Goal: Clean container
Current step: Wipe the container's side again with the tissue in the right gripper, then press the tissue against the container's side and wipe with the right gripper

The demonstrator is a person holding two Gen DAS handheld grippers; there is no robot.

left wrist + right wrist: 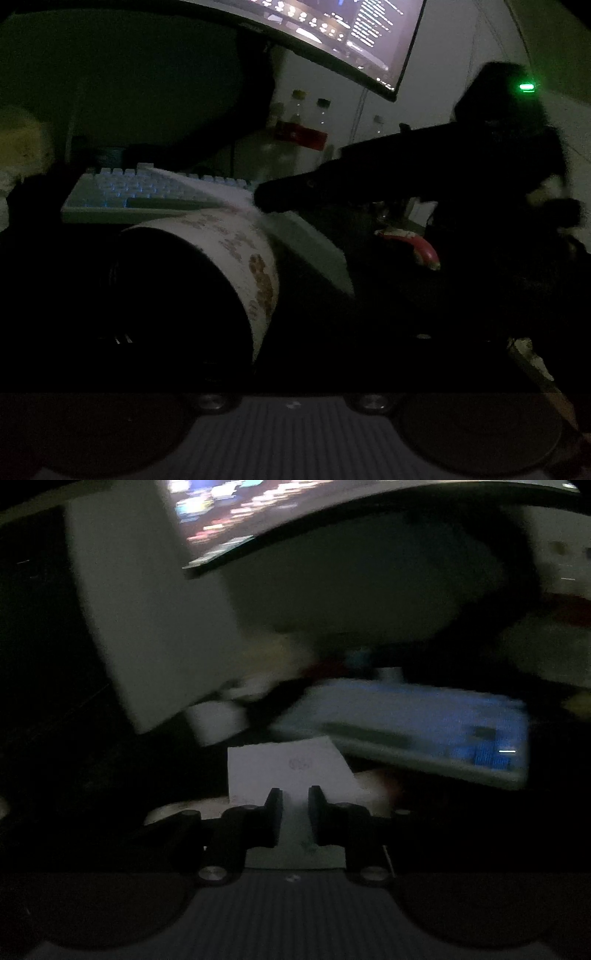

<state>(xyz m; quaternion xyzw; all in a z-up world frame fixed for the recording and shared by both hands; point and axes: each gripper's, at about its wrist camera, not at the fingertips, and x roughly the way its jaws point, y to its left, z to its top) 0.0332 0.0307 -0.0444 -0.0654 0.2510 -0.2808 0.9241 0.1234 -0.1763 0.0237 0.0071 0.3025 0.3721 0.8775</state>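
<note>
Right up against the left wrist lens sits the container [207,273], a pale cylinder with brown printed motifs, lying on its side with its dark mouth turned toward the camera. It fills the space where the left hand-held gripper's fingers would be, but they are lost in shadow, so I cannot tell how that gripper stands. Dim room, dark table [388,306]. Behind the container, one backlit keyboard [147,192]; above it, one lit monitor [343,33]. A white tissue [236,199] drapes over the container's top edge, pinched by the right hand-held gripper [269,195] reaching in from the right. Further back, three bottles [321,122] against the wall.

From the right wrist camera, blurred, the right hand-held gripper [295,805] is nearly closed, fingers [271,819] clamping the tissue [288,771], with the keyboard [424,727] beyond.
</note>
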